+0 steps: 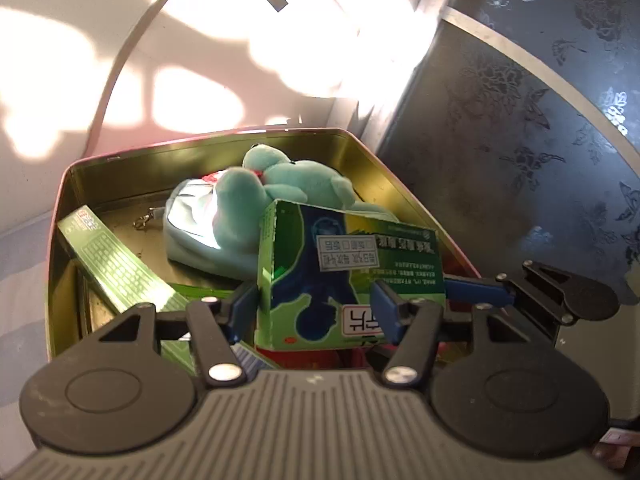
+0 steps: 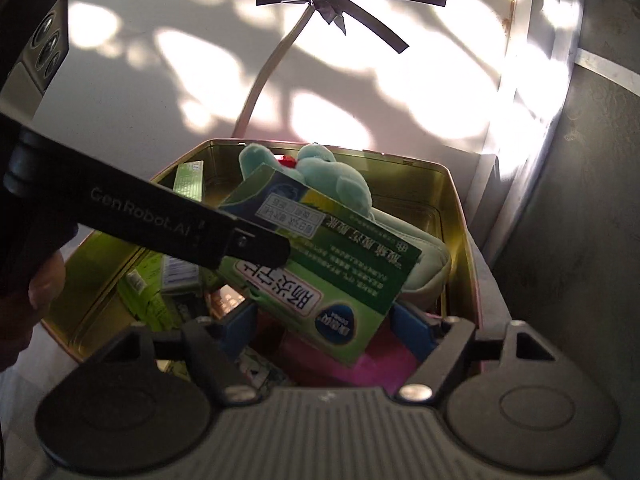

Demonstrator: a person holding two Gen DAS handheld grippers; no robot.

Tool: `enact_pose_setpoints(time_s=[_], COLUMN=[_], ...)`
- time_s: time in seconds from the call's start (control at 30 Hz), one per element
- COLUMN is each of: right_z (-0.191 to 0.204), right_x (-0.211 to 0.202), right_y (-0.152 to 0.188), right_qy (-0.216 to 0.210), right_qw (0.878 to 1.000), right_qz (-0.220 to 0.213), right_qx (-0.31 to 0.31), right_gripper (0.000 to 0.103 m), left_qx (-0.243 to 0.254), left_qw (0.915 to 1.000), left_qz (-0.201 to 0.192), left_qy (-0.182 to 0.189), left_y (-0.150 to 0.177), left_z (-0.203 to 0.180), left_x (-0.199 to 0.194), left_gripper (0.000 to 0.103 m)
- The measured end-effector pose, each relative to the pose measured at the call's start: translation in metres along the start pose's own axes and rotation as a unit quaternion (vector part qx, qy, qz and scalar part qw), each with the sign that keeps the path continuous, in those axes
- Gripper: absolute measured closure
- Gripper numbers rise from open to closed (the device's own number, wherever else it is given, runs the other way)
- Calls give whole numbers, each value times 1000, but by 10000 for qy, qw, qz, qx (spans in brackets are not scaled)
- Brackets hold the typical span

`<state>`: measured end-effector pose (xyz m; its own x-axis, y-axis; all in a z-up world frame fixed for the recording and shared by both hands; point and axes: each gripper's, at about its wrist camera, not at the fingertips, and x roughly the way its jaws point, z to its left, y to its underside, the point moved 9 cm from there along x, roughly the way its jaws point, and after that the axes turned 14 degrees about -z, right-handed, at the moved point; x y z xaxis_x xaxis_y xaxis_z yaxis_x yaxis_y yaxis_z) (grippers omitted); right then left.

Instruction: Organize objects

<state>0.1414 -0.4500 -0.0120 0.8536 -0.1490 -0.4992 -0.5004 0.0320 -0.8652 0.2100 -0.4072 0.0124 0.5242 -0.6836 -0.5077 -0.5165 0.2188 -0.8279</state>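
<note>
The left gripper (image 1: pixel 314 306) has its blue fingers (image 1: pixel 244 304) closed against both sides of a green medicine box (image 1: pixel 340 276), holding it tilted just above the open gold tin (image 1: pixel 360 148). Inside the tin, behind the box, a teal plush toy (image 1: pixel 280 184) lies on a pale pouch (image 1: pixel 192 232); a long green carton (image 1: pixel 116 268) leans along the tin's left wall. The right gripper (image 2: pixel 324 328) hovers over the tin's near edge, its fingers (image 2: pixel 412 332) spread wide and gripping nothing, the held box (image 2: pixel 320 248) above them. A pink item (image 2: pixel 360 364) lies in the tin below.
</note>
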Motion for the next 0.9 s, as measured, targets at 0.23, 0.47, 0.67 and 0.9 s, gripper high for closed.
enact_pose_setpoints(time_s=[0.23, 0.47, 0.67, 0.9], right_z=[3, 16, 25, 36], right_x=[14, -44, -112, -179], right_y=[-13, 6, 30, 90], right_qy=[74, 297, 402, 470], right_qw=[9995, 9952, 9822, 9543], right_qz=[-300, -920, -1551, -1844], right_qx=[34, 137, 980, 2303], right_gripper=[16, 12, 11, 10], left_qx=[100, 550, 821, 796], left_qw=[9992, 9953, 9911, 9881], left_qz=[-310, -620, -696, -753], left_qy=[-223, -509, -783, -1077], left_y=[-8, 20, 58, 109], left_z=[1, -4, -7, 1], left_x=[-21, -89, -141, -179], left_gripper=[38, 37, 37, 31])
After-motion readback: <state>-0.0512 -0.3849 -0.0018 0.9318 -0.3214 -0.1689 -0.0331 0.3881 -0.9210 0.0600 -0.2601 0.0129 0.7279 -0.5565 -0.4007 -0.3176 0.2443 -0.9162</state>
